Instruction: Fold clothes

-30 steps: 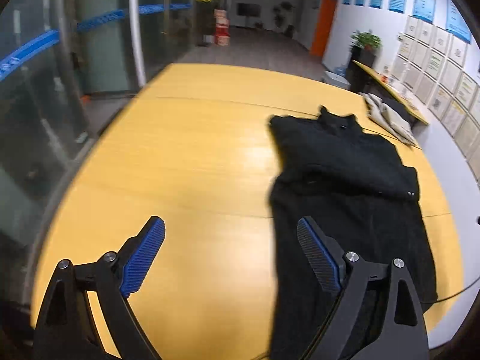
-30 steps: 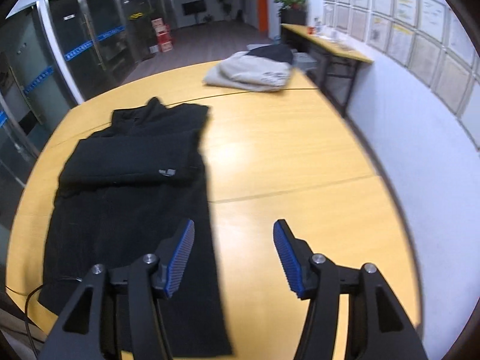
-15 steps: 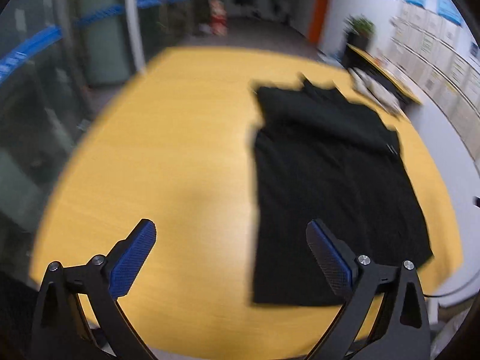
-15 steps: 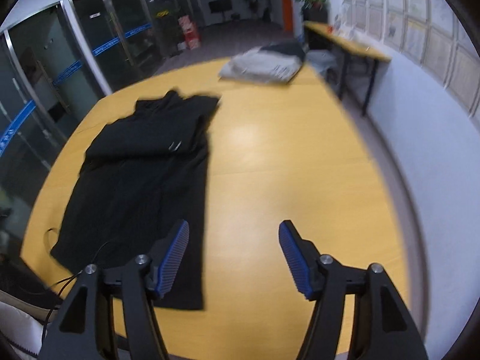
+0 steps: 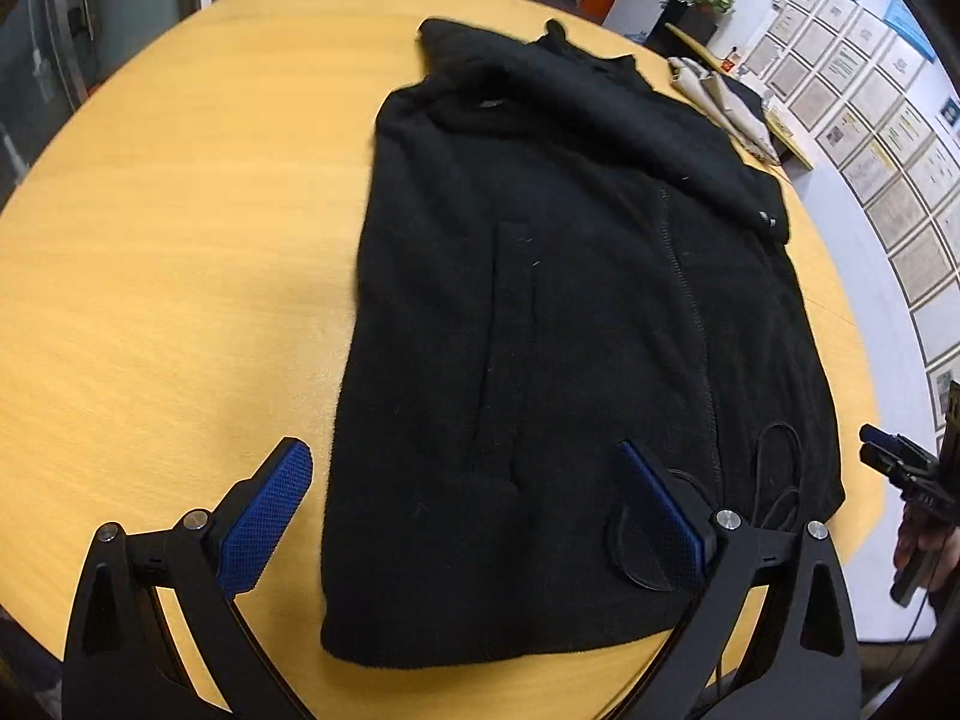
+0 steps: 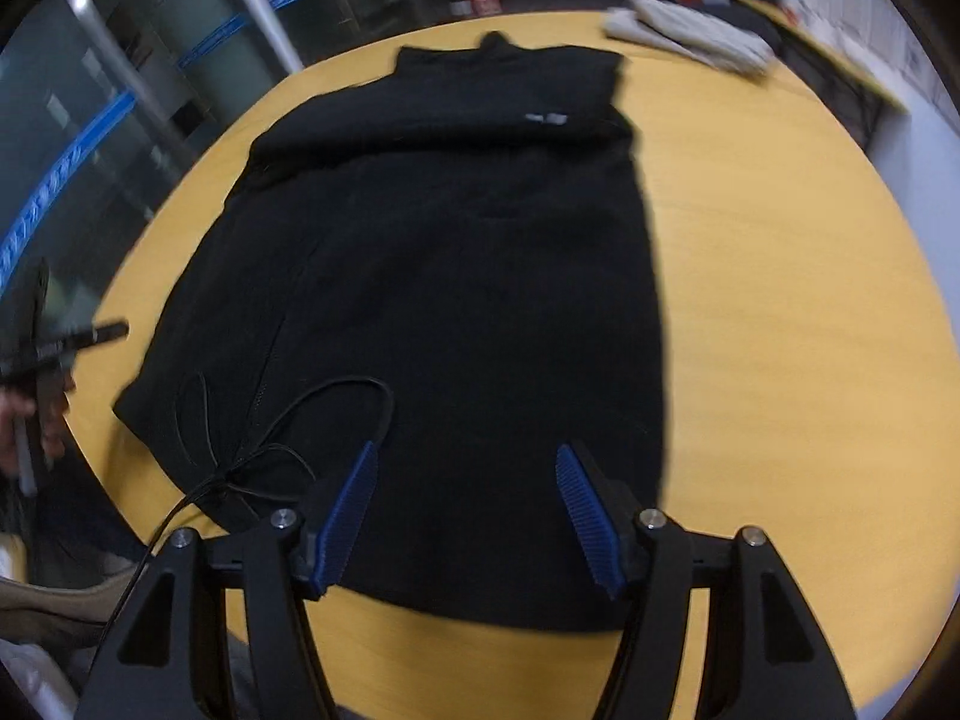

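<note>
Lying lengthwise: black jacket (image 5: 570, 312), collar far | both hand-held grippers agape, empty

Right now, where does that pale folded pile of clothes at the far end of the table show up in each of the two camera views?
Left wrist view: the pale folded pile sits upper right, beyond the black jacket.
Right wrist view: the same pile lies top right of centre, blurred, past the jacket's collar.
Shared landmark: the loose black cable on the jacket's near hem.
</note>
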A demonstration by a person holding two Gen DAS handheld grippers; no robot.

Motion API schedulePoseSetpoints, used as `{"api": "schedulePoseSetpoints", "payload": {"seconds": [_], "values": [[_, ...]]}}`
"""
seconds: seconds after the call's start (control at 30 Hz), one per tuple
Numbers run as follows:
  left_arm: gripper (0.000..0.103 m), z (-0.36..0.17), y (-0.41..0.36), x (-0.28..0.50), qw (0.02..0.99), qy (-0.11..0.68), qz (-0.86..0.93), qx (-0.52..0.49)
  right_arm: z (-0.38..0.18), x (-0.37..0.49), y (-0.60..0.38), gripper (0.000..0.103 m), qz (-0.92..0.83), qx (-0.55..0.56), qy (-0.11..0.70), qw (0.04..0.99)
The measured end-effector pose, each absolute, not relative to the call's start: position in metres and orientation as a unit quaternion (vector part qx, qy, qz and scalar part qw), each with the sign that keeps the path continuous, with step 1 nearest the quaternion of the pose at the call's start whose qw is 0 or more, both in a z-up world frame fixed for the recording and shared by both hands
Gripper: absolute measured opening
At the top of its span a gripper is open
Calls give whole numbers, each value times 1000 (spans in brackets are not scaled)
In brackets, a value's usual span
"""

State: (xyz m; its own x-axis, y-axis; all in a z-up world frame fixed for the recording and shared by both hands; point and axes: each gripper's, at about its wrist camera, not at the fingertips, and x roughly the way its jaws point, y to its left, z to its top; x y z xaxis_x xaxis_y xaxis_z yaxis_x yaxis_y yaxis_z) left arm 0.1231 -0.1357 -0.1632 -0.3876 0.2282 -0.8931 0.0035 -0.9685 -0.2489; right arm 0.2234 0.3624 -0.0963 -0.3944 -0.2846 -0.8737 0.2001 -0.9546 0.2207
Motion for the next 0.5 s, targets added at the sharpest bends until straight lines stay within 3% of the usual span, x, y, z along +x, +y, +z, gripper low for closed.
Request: {"api": "schedulePoseSetpoints", "payload": {"seconds": [0.2, 0.5], "values": [[101, -195, -146, 120, 84, -134, 792, -590, -120, 219, 412, 66, -824, 559, -83, 30], [101, -207, -153, 138, 118, -150, 764, -616, -120, 239, 424, 66, -810, 580, -78, 36]]}}
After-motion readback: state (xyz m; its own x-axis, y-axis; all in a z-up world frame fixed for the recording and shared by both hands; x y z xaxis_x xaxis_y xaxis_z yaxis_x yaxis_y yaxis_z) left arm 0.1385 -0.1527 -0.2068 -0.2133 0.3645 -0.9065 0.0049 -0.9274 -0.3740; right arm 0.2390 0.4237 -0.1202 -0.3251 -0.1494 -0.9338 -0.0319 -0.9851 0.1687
